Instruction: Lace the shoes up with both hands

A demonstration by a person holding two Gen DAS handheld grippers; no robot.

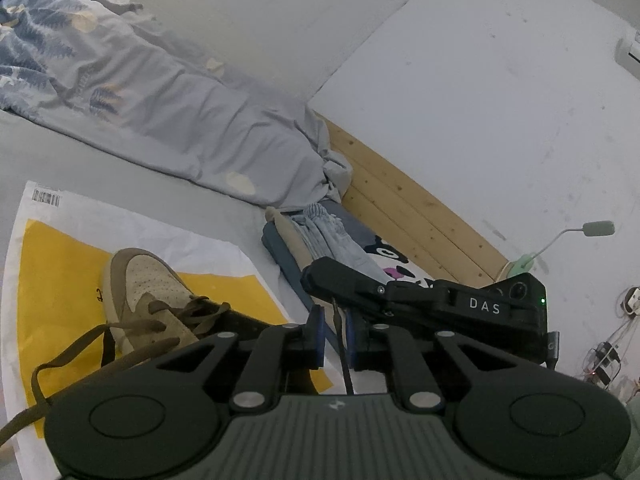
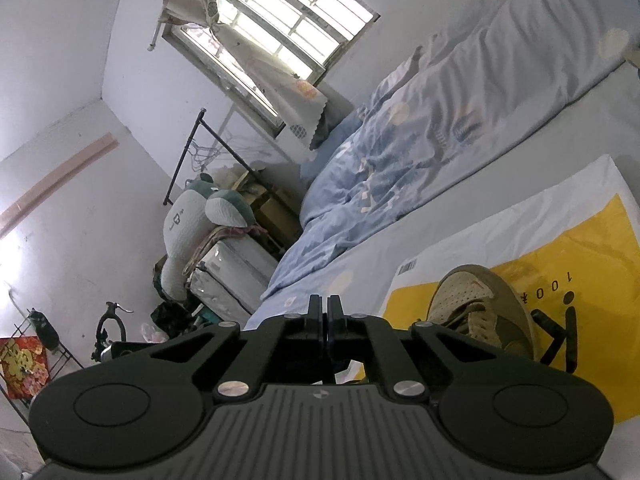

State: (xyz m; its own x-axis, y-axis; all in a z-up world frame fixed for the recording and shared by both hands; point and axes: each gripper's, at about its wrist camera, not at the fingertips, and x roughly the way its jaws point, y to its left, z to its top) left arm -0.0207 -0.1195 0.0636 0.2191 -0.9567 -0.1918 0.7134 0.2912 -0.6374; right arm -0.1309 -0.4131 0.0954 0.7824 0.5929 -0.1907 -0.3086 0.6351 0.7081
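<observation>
In the left wrist view, the left hand-held gripper (image 1: 334,330) is nearest, with its blue pads (image 1: 319,334) standing a little apart. A thin dark lace end (image 1: 340,336) runs upright through this narrow gap, and the pads seem to be closed on it, though the view is too poor here to see the contact surely. Just behind it lies the other black hand-held gripper, with the letters DAS on its body and a small green light.

To the left of the gripper is the brown and beige shoe (image 1: 150,300). It rests on a white and yellow plastic bag (image 1: 60,256) spread on the bed (image 1: 120,168), its toe pointing away from the camera. Its brown laces (image 1: 132,326) are loose; one long part loops down to the lower left over the bag. Farther away lies a pale blue quilt (image 1: 160,92) with a leaf pattern, and folded clothes (image 1: 332,232) next to a wooden headboard (image 1: 404,200) and the white wall.

In the right wrist view, the right hand-held gripper (image 2: 325,318) has its jaws fully together, and I see nothing between them. The shoe (image 2: 480,308) is to the right of it, on the yellow part of the bag (image 2: 540,220). Behind are the quilt (image 2: 400,152), a plush toy (image 2: 192,224), a clothes rack (image 2: 188,152) and a barred window (image 2: 280,24).
</observation>
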